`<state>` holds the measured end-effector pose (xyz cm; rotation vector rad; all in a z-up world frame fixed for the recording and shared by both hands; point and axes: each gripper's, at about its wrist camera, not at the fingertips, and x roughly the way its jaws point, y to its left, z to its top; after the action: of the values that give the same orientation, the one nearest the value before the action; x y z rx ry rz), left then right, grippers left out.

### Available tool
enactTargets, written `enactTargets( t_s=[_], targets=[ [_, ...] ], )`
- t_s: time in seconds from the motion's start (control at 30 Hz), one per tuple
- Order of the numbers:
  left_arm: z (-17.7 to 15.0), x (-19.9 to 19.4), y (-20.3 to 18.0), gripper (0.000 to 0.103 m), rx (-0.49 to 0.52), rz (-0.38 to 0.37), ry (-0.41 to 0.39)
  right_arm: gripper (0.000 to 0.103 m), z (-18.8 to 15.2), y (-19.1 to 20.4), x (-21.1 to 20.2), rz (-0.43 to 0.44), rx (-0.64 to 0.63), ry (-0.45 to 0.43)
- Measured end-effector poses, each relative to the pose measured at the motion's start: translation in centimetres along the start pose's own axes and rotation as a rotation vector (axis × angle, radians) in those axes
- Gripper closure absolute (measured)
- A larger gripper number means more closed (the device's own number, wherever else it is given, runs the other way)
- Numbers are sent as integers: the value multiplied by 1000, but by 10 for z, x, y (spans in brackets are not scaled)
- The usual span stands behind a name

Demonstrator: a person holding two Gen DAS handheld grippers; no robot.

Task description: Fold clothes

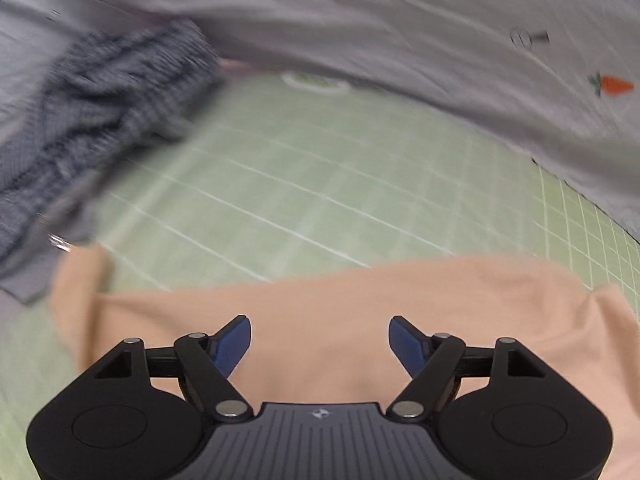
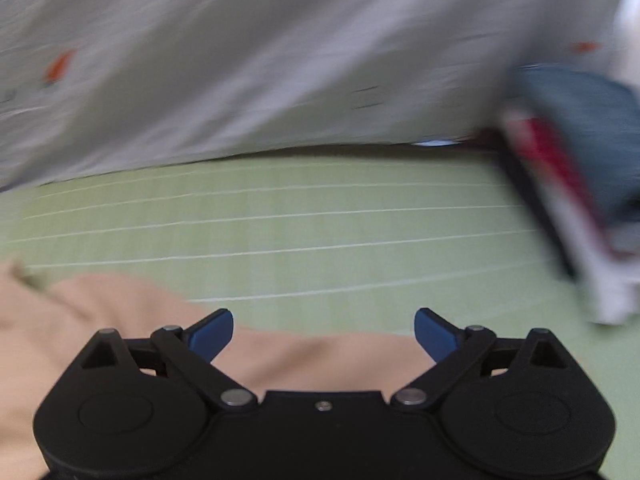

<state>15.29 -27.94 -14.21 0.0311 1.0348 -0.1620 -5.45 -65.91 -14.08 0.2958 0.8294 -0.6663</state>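
A peach garment (image 1: pixel 320 292) lies flat on a green grid mat (image 1: pixel 280 168). My left gripper (image 1: pixel 320 336) is open and empty, its blue pads spread wide just above the peach cloth. In the right wrist view the same peach garment (image 2: pixel 100 320) lies at lower left on the mat (image 2: pixel 300 220). My right gripper (image 2: pixel 323 330) is open and empty, over the garment's edge. Both views are motion-blurred.
A crumpled blue-grey checked garment (image 1: pixel 112 96) lies at the mat's left. A pale sheet with carrot prints (image 1: pixel 440 40) runs behind the mat, also in the right wrist view (image 2: pixel 240 72). A stack of folded clothes, blue on top with red and white (image 2: pixel 580 168), sits at right.
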Motion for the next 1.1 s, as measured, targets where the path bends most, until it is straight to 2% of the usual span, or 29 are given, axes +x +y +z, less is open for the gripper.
enactTargets(
  t_s=[0.03,0.2,0.27,0.37,0.4,0.47,0.5,0.53,0.57,0.6,0.67,0.7,0.73,0.8,0.87,0.97,1.03,1.1],
  targets=[
    [-1,4,-11,26,8,-14,11,12,4,7,7,44,-13,7],
    [-6,23,-49,26,74,-15,42,17,23,41,38,254,-88,40],
    [-6,31,-56,26,87,-4,52,18,26,59,46,301,-168,52],
    [-5,36,-61,23,94,12,58,19,26,81,54,322,-334,66],
    [-4,37,-61,22,94,14,57,22,27,83,55,338,-366,71],
    [-3,38,-60,19,93,18,54,32,29,81,56,384,-388,77],
    [-2,39,-60,17,92,19,51,50,31,80,54,403,-406,77],
    [-2,39,-59,16,90,20,48,78,32,80,52,423,-428,78],
    [-2,40,-58,14,88,20,45,92,33,80,51,440,-448,82],
    [-2,41,-58,13,88,21,42,96,35,81,50,457,-468,86],
    [-2,42,-58,12,86,23,37,97,38,81,47,466,-506,72],
    [-2,42,-58,11,84,23,33,97,41,76,47,427,-479,35],
    [-3,42,-57,11,82,23,29,97,47,66,48,383,-414,-1],
    [-4,42,-58,8,79,27,16,97,56,39,53,327,-194,-43],
    [-5,43,-60,8,74,30,6,94,55,31,60,283,-99,-25],
    [-4,40,-58,10,60,18,7,79,43,47,56,198,-178,-18],
    [-3,33,-53,10,46,3,-3,54,37,49,45,163,-182,-31],
    [-5,18,-42,10,43,-19,-35,46,32,43,29,145,-149,-51]
  ],
)
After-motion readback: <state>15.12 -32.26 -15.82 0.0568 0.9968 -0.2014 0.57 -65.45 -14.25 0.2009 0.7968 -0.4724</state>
